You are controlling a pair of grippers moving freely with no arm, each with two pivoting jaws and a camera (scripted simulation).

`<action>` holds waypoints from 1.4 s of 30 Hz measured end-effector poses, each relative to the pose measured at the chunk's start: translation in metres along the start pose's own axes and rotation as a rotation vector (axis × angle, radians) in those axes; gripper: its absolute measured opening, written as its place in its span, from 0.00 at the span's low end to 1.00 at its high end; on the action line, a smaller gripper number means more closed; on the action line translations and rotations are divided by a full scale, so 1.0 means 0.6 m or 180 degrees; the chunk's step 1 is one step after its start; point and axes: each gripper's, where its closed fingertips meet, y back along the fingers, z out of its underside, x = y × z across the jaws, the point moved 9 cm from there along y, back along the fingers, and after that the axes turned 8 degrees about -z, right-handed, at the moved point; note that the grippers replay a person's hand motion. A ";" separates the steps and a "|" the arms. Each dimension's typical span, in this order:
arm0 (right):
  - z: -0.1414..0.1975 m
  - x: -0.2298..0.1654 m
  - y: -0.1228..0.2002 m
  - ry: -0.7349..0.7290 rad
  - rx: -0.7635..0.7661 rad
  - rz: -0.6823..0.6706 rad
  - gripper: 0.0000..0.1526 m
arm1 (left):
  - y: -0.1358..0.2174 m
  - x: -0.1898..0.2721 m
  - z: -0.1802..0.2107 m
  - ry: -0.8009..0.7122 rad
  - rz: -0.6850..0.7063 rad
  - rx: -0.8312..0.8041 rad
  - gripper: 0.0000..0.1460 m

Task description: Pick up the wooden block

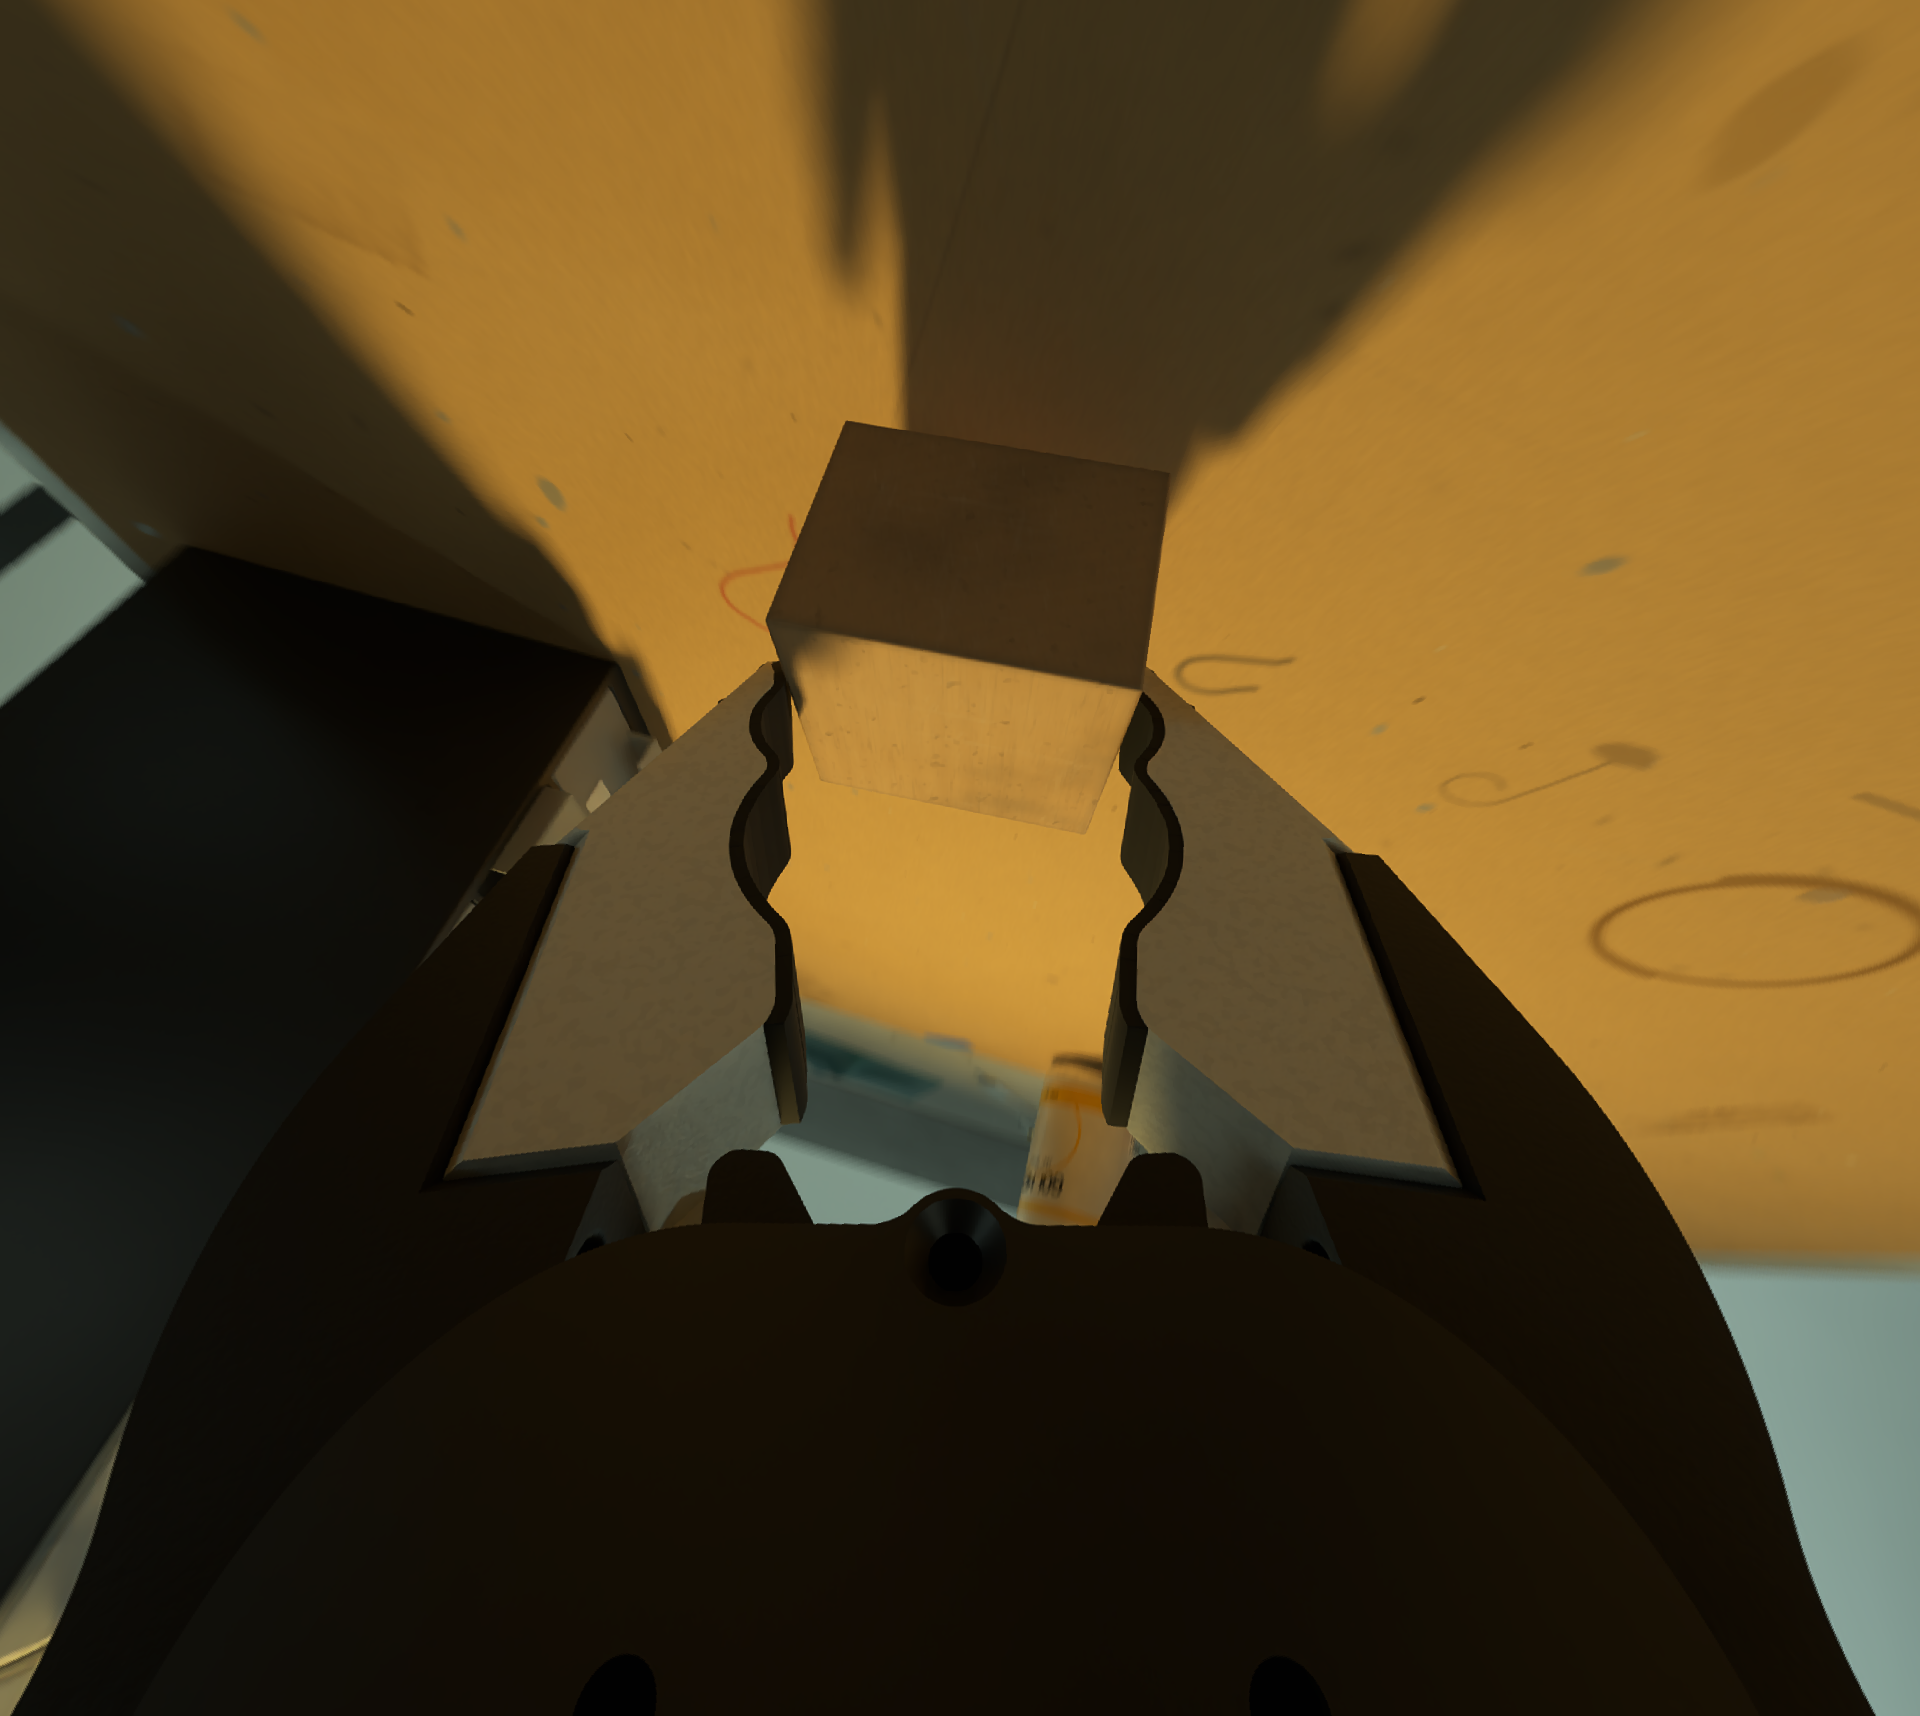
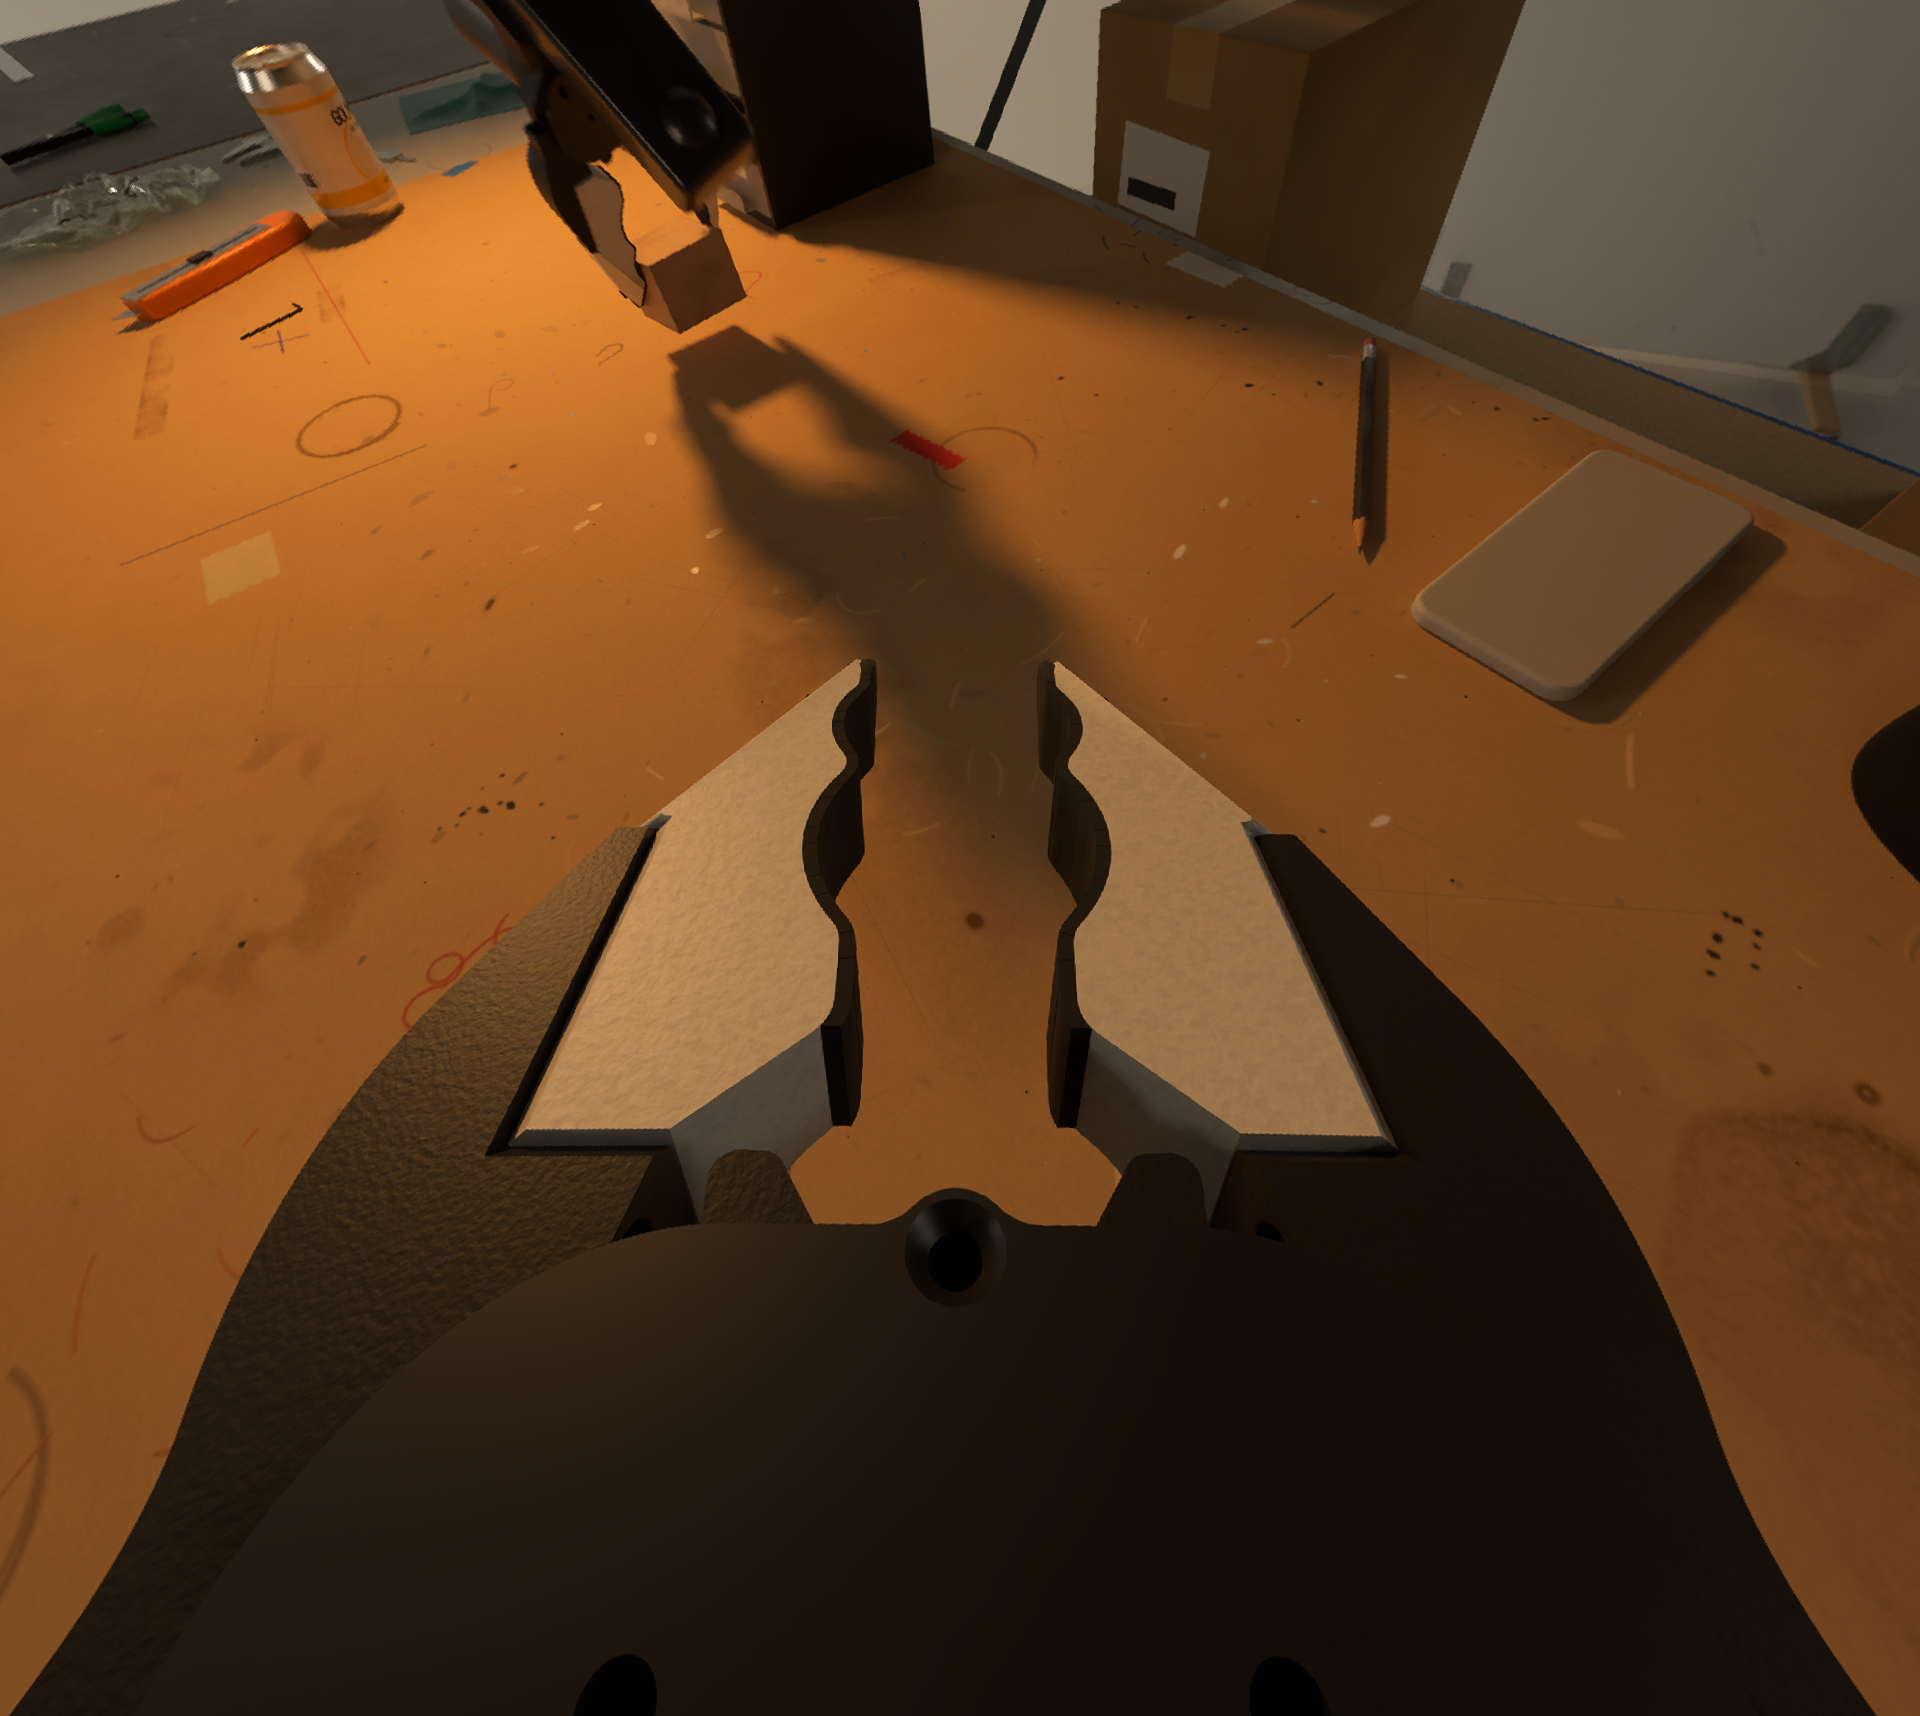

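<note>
The wooden block is a pale cube. My left gripper is shut on it, one fingertip on each side of it. In the right wrist view the block hangs in the left gripper above the orange table, and its shadow falls apart from it on the table. My right gripper is open and empty, with a narrow gap between the fingers. It is low over the table, well short of the block.
Behind the block stands a dark drawer cabinet. A cardboard box is at the back right. A drink can and an orange utility knife are at the back left. A pencil and a beige flat pad lie to the right.
</note>
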 end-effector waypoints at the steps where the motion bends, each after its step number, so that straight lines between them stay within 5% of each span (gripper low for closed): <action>1: 0.000 0.001 0.001 -0.0003 0.0012 0.0006 0.20 | 0.016 0.001 -0.001 0.0077 -0.0027 0.0205 0.44; 13: -0.009 -0.006 -0.006 0.0057 0.0008 0.0022 0.20 | 0.189 0.086 -0.002 0.1230 0.0145 0.3120 0.44; 21: -0.016 -0.011 -0.021 0.0132 0.0017 0.0060 0.20 | 0.217 0.133 -0.023 0.2117 0.0110 0.4421 0.44; 26: -0.013 -0.010 -0.032 0.0120 -0.0022 0.0059 0.20 | 0.194 0.136 -0.040 0.2195 0.0426 0.4368 0.44; 42: 0.000 -0.003 -0.056 0.0159 -0.0239 0.0109 0.20 | 0.127 0.165 -0.083 0.2109 0.0249 0.4162 0.44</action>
